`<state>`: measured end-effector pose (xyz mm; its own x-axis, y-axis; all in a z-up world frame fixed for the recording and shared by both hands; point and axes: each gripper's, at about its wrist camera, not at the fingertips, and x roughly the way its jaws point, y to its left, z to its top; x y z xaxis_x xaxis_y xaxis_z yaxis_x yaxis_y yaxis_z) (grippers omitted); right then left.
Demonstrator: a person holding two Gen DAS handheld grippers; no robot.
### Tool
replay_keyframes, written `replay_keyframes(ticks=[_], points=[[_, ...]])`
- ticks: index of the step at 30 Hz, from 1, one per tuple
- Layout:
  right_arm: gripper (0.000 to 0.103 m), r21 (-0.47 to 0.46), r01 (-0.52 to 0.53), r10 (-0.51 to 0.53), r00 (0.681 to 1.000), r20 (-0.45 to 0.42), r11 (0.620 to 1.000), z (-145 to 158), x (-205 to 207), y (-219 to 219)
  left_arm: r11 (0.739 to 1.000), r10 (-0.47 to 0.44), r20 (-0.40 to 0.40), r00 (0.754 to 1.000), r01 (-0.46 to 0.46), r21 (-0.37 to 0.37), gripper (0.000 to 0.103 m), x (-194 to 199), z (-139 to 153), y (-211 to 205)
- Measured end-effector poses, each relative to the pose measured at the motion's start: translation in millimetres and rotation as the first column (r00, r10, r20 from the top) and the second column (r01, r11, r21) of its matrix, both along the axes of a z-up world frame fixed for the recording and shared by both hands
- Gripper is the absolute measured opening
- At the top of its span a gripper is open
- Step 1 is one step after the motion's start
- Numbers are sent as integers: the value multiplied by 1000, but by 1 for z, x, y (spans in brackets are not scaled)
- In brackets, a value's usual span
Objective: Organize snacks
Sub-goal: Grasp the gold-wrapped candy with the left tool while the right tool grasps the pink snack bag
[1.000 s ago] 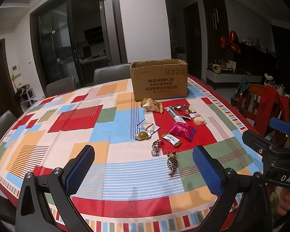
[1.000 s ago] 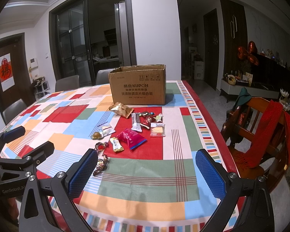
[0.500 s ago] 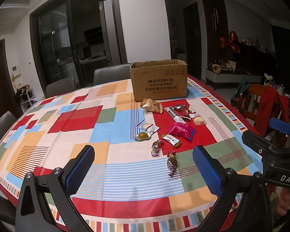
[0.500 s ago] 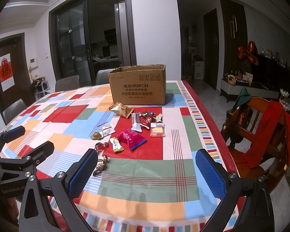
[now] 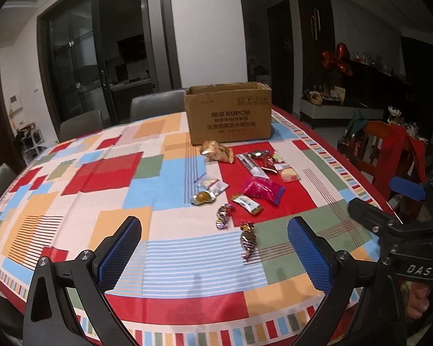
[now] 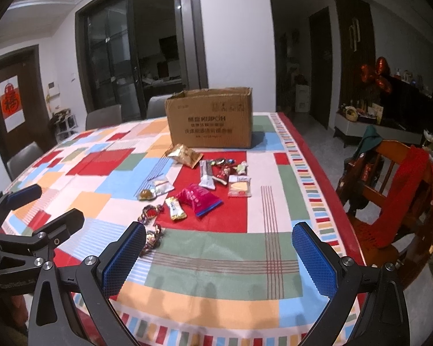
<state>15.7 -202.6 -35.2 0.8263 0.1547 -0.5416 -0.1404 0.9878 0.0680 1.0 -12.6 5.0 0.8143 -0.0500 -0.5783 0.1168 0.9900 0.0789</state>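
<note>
We hold both grippers above the near edge of a table covered by a glossy patchwork tablecloth [image 5: 106, 170] of red, blue, orange and green blocks. Our left gripper [image 5: 215, 256], black-framed with blue textured pads, has its fingers spread wide with nothing between them; our right gripper [image 6: 219, 256], of the same build, is likewise spread wide and holds nothing. Each shows at the edge of the other's view, side by side and apart.

The snacks lie scattered on the cloth ahead of us, mostly on a red block. Nearest us is a brown-and-gold twisted foil candy [image 5: 248, 240], and just beyond it a purple-and-silver twisted candy [image 5: 223, 216]. Further in lie a small white-and-gold wrapped bar [image 5: 246, 203], a crinkled magenta snack pouch [image 5: 263, 189], a clear packet with a round amber sweet [image 5: 202, 198] and a clear packet of pale biscuit [image 5: 210, 183] just beside it. Past these sit a clear packet holding a yellow wafer [image 5: 289, 174], a long white stick wrapper [image 5: 252, 165], a cluster of small mixed candies [image 5: 265, 157] and a tan-and-gold pastry packet [image 5: 218, 151].

An open brown cardboard box with printed lettering [image 5: 229, 114] stands upright at the far side, close behind the pastry packet. A wooden chair draped with a red cloth [image 6: 404, 190] stands off the table's right side
</note>
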Motion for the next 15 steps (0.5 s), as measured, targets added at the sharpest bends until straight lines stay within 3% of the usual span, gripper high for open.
replay_keyframes(ticks=[5,15], points=[[102,-22,-49,48,998,-45,999,-16,17,0,999,-49,-54,997,47,-23,101,12,-14,-5],[92,-12,-155,152,978,-141,988,-39,64,-1,991,-126,-196,972,114,-71,82,48,-46,-18]])
